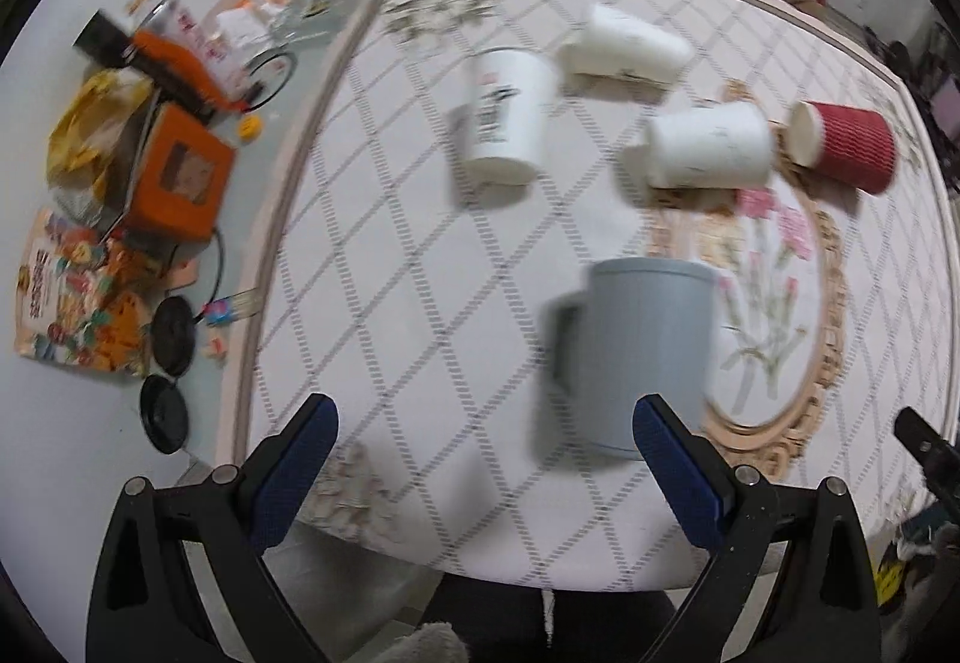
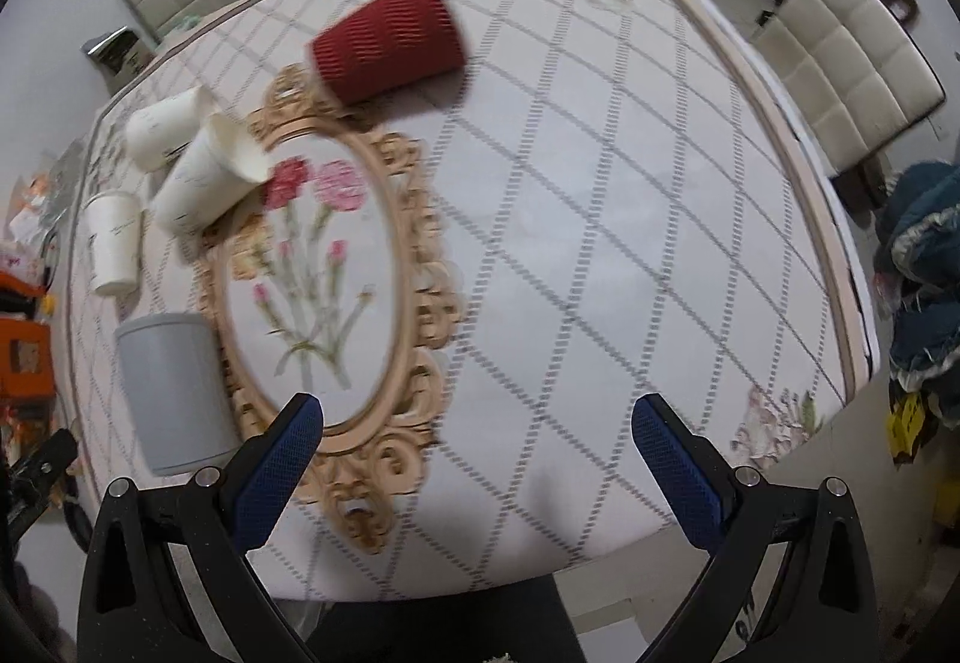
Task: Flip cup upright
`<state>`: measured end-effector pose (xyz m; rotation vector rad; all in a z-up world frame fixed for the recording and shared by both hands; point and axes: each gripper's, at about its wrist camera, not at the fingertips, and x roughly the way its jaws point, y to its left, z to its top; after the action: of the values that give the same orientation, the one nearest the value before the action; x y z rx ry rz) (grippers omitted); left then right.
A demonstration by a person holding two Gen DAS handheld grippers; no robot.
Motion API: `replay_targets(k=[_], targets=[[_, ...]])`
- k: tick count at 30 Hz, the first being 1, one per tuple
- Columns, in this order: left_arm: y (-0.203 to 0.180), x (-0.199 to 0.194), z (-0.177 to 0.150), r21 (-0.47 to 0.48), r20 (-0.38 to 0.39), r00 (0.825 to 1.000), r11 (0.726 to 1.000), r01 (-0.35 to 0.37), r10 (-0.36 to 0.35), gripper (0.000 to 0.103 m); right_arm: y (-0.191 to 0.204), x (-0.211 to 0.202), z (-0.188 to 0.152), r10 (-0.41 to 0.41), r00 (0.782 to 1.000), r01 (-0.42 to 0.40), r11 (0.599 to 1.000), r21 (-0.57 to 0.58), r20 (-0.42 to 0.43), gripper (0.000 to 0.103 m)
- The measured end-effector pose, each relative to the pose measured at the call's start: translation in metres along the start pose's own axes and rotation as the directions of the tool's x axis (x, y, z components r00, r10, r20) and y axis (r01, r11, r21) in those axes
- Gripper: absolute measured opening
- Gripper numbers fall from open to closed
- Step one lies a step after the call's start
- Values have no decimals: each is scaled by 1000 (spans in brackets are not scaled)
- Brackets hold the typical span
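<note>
Five cups sit on the patterned worktop (image 1: pixel 372 267), and neither gripper has one. Going left to right in the left wrist view: a white printed paper cup (image 1: pixel 507 114) stands mouth-down in the upper middle, a white cup (image 1: pixel 624 45) lies on its side beyond it, a second white cup (image 1: pixel 705 147) lies just beside the red ribbed cup (image 1: pixel 846 144), also on its side at upper right. Lower centre stands the grey mug (image 1: pixel 636 345), apparently inverted, handle to the frame's left.

The left gripper (image 1: pixel 486 459) has its jaws spread wide and empty, the mug just ahead of the right-hand finger. The right gripper (image 2: pixel 477 459) is likewise released, over bare cloth, with the grey mug at lower left of its view.

Which cup is meant is unclear. Risks, as I judge them: a paper cup could crush or roll away under an off-centre pinch; the mug may slip when turned; closely packed neighbours could be knocked. Motion blur suggests quick movement, which would worsen aim.
</note>
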<state>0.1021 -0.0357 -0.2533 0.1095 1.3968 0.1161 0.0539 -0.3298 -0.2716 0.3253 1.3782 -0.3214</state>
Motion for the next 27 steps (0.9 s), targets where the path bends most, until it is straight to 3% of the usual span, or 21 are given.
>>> replay_targets(k=[7,15,23,27], targets=[[46,30,-9,-42,-37,999,998,-38,37,101,82,-3,-12,46,998,-50,989,-136,-30,103],[86,68,-17,-62,-92,995,997,-48,42,101,170,21,-15,33,994,-61,960,-272,-105,103],[104,97,-18,-78,-141,989,996,-43,32,101,220,60,-11,-32,983,-35,936,-351,-182,102],[104,105,-18,-73,-154,988,997,-21,10,101,227,81,-10,-30,967,-60,937,-343,-251,89]])
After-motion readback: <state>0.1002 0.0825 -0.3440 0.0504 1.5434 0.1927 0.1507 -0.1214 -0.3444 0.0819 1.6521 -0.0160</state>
